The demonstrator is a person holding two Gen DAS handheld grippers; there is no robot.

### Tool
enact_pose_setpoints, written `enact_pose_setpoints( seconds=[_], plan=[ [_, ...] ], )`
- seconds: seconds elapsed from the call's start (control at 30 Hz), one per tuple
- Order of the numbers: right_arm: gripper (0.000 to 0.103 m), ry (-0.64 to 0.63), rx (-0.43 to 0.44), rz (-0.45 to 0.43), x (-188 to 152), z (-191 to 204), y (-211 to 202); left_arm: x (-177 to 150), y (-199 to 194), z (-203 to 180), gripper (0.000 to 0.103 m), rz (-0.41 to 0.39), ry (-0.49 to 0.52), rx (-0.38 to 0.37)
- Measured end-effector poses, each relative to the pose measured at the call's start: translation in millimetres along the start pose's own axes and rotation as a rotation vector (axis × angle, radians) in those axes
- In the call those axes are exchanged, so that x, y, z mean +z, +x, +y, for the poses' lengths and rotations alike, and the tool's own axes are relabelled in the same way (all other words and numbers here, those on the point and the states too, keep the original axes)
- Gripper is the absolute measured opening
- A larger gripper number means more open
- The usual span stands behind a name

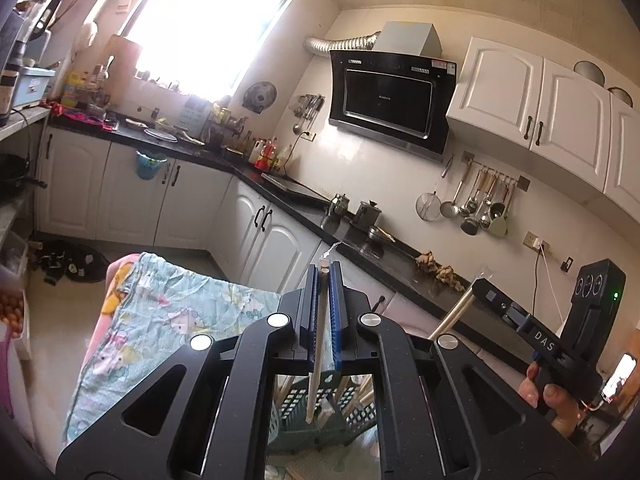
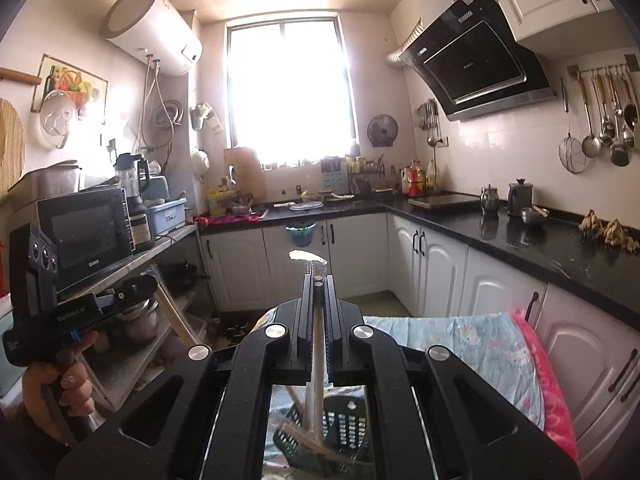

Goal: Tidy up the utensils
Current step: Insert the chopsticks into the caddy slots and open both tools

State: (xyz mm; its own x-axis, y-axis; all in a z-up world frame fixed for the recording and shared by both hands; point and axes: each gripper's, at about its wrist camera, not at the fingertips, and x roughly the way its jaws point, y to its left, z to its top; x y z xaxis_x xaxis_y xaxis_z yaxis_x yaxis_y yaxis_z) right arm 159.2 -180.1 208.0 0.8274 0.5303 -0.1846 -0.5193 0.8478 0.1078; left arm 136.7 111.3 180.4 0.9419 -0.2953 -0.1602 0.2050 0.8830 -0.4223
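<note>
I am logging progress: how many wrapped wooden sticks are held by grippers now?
2. One wrapped stick is clamped in the left gripper, the other in the right gripper. More sticks stand in the basket below, partly hidden.

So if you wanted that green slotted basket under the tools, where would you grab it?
By its top rim, coming from above. The basket stands open-side up on the cloth, with thin upright walls a tool can pinch. The chopsticks in it crowd part of the rim.

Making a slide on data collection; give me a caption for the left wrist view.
Left hand-held gripper shut on wrapped chopsticks above a slotted basket, kitchen counter beyond.
</note>
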Motion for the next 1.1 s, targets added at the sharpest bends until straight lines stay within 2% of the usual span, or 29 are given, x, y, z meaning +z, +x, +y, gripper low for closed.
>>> enact_pose_setpoints(
  seconds=[0.6, 0.77, 1.1],
  plan=[
    [0.005, 0.008, -0.028, 0.023, -29.3, -12.9, 34.4, -27.0, 36.7, 7.5, 0.003, 0.043, -0.007, 0.035],
    [0.005, 0.011, -0.028, 0.024, -40.4, -14.4, 41.6, -37.1, 44.9, 6.9, 0.003, 0.052, 0.019, 0.055],
    [0.005, 0.041, -0.049, 0.068, -66.4, -22.1, 58.9, -62.2, 63.0, 12.7, 0.003, 0.117, 0.032, 0.065]
  ],
)
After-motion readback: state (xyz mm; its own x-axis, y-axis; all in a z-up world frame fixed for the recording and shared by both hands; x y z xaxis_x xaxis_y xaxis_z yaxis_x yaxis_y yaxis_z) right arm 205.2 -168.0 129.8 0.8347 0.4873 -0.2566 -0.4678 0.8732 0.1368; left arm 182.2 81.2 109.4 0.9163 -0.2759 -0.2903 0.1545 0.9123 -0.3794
